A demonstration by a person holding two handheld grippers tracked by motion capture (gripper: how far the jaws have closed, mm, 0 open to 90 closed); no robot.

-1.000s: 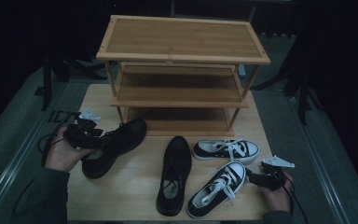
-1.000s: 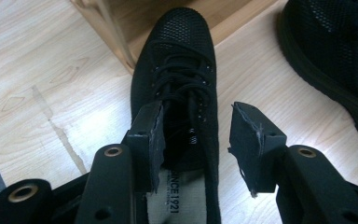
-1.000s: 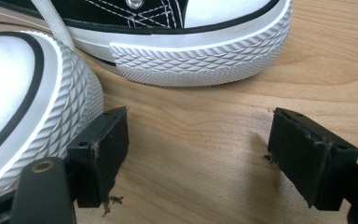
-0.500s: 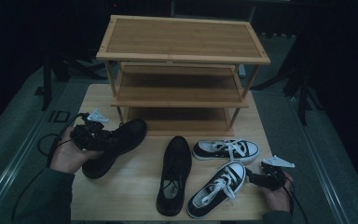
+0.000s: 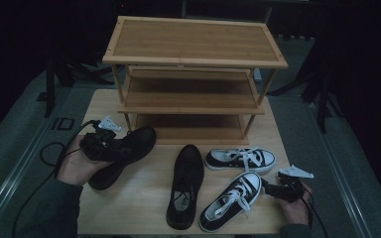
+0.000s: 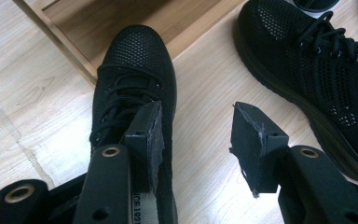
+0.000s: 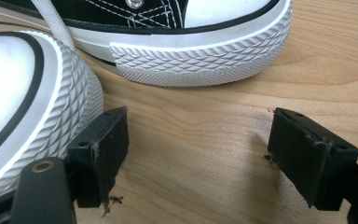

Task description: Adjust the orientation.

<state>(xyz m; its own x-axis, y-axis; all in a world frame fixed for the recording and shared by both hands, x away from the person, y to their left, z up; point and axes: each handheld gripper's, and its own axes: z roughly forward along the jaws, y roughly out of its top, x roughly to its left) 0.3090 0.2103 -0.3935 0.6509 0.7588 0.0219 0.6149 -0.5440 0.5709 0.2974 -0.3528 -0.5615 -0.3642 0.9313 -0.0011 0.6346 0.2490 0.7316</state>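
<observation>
A: Black mesh is what the left gripper (image 6: 196, 140) looks at. In the left gripper view, the black mesh shoe (image 6: 135, 93) lies at the centre left of the frame, with its toe toward the wooden rack (image 6: 121, 18) at the top. 1 jaw is over the collar and laces of this shoe, and the other jaw stands over the bare table (image 6: 23, 112) beside it. The gap between them is wide, so the jaws are open. I cannot tell if the first jaw touches the shoe.

B: And in the high view?

A: The left gripper (image 5: 110, 145) is at the centre left of the frame, at the heel part of the same shoe (image 5: 129, 153). The second black shoe (image 5: 184, 183) lies at the lower centre.

B: What about the right gripper (image 7: 198, 154)?

A: Its jaws are also open, with only wood between them. In the right gripper view, the white rubber toe of the near sneaker (image 7: 28, 112) is at the left edge, just beside 1 jaw. The far sneaker (image 7: 191, 42) lies across the top of the frame. In the high view, the right gripper (image 5: 272, 188) is at the lower right, just beside the toe of the near sneaker (image 5: 230, 198).
</observation>
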